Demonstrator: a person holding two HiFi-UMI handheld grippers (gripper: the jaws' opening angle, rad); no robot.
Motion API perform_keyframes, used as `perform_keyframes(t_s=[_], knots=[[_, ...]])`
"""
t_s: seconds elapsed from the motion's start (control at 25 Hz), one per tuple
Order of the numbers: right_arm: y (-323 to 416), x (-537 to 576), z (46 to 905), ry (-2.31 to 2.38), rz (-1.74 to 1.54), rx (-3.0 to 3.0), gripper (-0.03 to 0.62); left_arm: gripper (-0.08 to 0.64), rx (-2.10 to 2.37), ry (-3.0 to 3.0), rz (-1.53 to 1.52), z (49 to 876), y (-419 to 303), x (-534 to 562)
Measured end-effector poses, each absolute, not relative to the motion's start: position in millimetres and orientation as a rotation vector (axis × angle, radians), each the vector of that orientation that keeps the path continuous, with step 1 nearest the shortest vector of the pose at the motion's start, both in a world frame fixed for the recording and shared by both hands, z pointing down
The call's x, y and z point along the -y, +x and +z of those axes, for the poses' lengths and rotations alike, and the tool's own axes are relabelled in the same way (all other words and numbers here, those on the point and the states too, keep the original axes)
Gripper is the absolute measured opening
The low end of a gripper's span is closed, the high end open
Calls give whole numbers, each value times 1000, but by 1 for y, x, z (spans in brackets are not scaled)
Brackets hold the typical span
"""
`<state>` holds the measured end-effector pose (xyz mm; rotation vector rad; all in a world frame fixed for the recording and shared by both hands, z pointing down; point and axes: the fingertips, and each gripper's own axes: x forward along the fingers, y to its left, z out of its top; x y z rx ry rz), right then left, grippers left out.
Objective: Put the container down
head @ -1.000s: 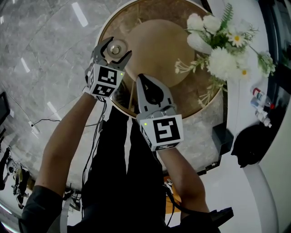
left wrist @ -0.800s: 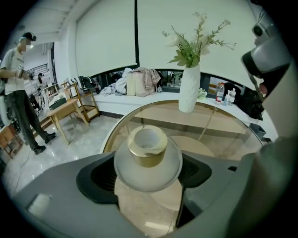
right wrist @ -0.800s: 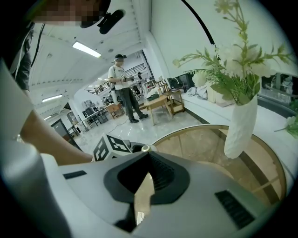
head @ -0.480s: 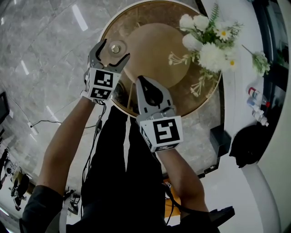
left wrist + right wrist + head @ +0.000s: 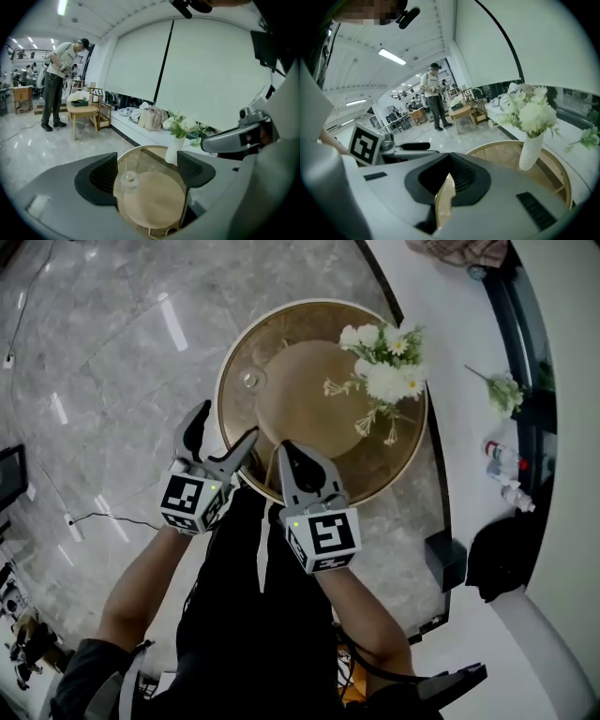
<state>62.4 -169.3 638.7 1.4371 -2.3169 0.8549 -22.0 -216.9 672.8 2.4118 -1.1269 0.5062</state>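
The small clear container [image 5: 250,381] stands upright on the glass top of the round gold-rimmed table [image 5: 223,413], near its left edge. My left gripper [image 5: 222,432] hangs open just off the table's near-left rim, well back from the container and holding nothing. Through its wide-set jaws the left gripper view shows the container [image 5: 127,180] on the table [image 5: 140,151], apart from both pads. My right gripper [image 5: 296,457] is shut and empty over the table's near edge. Its closed jaws fill the right gripper view, with the gripper [image 5: 449,177] showing only a thin slit.
A white vase of white flowers [image 5: 380,360] stands on the table's far right side; the vase [image 5: 531,151] shows in the right gripper view too. Beyond the table runs a white ledge [image 5: 469,409] with bottles. A person [image 5: 55,84] stands by a small wooden table [image 5: 84,111] across the marble floor.
My left gripper has drawn back from around the container to beyond the table's rim, jaws open. The container stays on the glass. The head view has pulled away from the table.
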Motion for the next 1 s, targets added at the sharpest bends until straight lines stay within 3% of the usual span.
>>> perform_keyframes(t_s=[0.48, 0.8, 1.0], knots=[[47, 150, 493, 1357, 682, 2440, 6, 393, 1034, 2361, 308, 496, -26, 160], [61, 120, 421, 1388, 625, 2474, 6, 161, 1014, 2393, 114, 401, -37, 125], [70, 110, 372, 1405, 541, 2509, 6, 67, 1043, 2434, 80, 355, -43, 109]])
